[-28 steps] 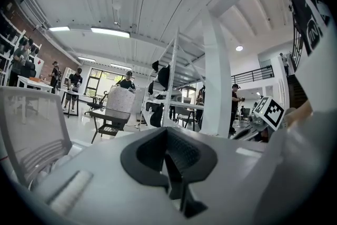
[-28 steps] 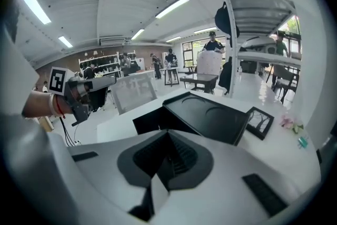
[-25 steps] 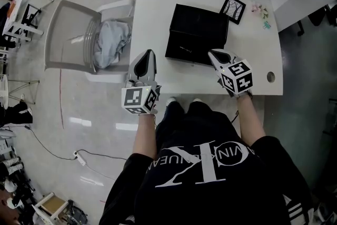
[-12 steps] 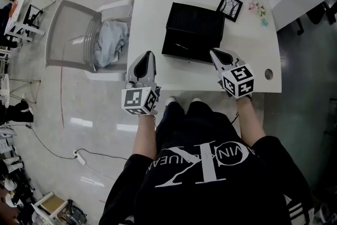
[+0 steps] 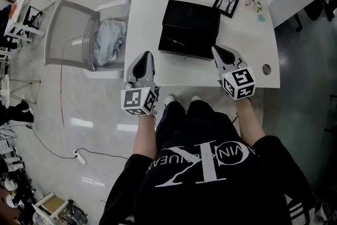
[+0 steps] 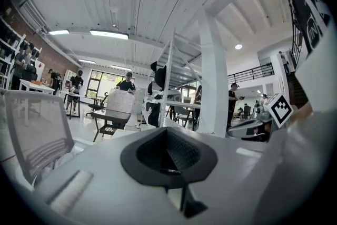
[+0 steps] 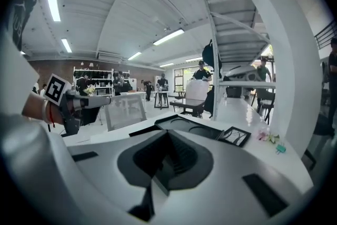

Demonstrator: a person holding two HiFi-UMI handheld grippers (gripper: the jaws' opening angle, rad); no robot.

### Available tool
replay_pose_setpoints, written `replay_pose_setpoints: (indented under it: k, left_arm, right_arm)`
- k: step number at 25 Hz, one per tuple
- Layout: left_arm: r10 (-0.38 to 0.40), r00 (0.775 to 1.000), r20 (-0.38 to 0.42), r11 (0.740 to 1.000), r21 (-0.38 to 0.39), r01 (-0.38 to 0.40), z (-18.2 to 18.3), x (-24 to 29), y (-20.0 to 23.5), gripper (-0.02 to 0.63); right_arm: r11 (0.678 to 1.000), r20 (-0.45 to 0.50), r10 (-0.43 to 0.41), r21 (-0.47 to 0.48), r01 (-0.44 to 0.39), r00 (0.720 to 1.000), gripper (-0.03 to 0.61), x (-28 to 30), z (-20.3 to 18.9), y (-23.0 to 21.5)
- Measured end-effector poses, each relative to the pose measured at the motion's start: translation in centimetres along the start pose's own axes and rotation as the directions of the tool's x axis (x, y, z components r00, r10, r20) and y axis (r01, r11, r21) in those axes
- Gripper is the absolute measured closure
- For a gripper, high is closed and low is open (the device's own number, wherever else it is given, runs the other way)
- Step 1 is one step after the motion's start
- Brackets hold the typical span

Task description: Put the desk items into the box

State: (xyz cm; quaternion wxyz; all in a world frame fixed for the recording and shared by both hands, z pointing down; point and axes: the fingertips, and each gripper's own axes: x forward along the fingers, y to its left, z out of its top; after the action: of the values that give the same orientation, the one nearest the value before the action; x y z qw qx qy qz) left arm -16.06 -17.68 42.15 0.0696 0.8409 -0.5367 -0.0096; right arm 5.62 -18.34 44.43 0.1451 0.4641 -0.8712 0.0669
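Since the earlier frame, the white desk (image 5: 145, 13) and the black box (image 5: 190, 28) sit slightly higher and further left in the head view. The right gripper (image 5: 216, 50) is a little nearer the desk's front edge, and the left gripper (image 5: 147, 54) keeps its place.

At far left a grey chair (image 5: 66, 29) stands beside the desk with a pale cloth (image 5: 108, 42) heaped on its seat. The left gripper is over the desk's near left corner. Its jaws are pressed together with nothing between them, as its own view shows. The box lies open at the desk's middle, farther from the person than both grippers, with a thin pen-like object (image 5: 174, 41) inside.

The right gripper points at the box's near right corner and is just beside it; whether they touch cannot be told. Its jaws are likewise closed on nothing. A small picture frame (image 5: 225, 3) lies on the desk just beyond the box's far right corner. Small coloured trinkets (image 5: 258, 8) lie near the far right edge, outside the box.
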Motion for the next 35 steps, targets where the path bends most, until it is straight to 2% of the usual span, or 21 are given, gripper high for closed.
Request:
replay_pose_setpoints:
  k: [10,35]
  left_arm:
    - [0.012,1.000,0.026,1.000,0.023,-0.012,0.7,-1.0,-0.5,0.603]
    - [-0.004,0.999,0.040,1.000,0.023,0.003,1.4,-0.6,-0.5,0.603]
  right_arm:
    - [0.999,0.099,-0.051,-0.004,0.051,0.994,0.565,-1.9,1.2,-0.3]
    - [0.994,0.138,-0.110,0.010,0.110,0.984,0.565,-2.9,1.9,-1.1]
